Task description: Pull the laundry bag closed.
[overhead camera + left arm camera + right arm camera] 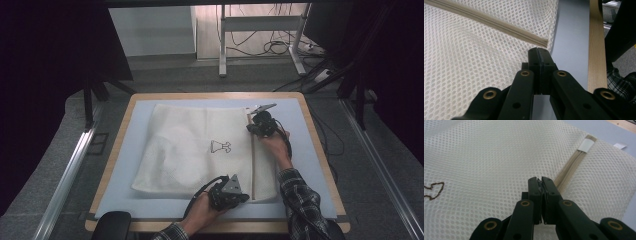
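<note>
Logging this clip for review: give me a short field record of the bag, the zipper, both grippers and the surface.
item: white mesh laundry bag with a small dark printed figure, lying flat
zipper: beige zipper along the bag's right edge, looks closed along the stretch in view
left gripper: left gripper shut, at the zipper's near end, pinching the bag's edge
right gripper: right gripper shut on something small at the zipper line, likely the pull
surface: pale blue mat on a wooden-edged table

Bare mat beside mesh bag

White honeycomb-mesh bag with beige zipper, on a pale blue mat, wood-edged
</note>
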The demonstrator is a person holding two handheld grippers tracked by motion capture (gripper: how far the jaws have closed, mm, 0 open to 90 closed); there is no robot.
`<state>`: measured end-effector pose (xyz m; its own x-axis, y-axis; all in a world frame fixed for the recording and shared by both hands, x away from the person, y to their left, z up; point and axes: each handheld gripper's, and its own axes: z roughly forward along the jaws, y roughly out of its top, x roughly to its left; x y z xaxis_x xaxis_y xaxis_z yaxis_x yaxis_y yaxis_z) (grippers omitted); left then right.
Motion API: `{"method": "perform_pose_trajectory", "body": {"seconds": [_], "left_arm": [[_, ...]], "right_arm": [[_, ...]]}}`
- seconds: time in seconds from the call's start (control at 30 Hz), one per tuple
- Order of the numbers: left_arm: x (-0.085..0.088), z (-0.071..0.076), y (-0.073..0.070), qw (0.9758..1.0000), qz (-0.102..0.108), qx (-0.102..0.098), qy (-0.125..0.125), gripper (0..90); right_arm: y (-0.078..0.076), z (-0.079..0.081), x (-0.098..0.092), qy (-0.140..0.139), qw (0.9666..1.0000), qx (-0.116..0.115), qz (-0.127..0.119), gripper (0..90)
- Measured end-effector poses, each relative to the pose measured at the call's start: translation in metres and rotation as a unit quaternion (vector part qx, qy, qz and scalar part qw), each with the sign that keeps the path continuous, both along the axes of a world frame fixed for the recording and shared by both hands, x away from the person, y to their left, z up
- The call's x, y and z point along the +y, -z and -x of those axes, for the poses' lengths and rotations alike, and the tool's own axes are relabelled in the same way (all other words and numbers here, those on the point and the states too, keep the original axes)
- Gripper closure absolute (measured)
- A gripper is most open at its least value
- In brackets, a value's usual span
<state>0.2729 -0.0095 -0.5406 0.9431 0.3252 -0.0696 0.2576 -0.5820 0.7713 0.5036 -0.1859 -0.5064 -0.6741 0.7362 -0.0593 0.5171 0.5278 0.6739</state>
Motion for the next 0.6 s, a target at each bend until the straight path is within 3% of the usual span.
{"method": "perform_pose_trajectory", "body": {"seconds": [0.6], "left_arm": [[0.000, 0.000, 0.000, 1.0000, 0.003, 0.001, -0.002, 90.0]], "right_arm": [[-0.001, -0.023, 0.004, 0.013, 0.9999, -0.002, 0.004, 86.2]]}}
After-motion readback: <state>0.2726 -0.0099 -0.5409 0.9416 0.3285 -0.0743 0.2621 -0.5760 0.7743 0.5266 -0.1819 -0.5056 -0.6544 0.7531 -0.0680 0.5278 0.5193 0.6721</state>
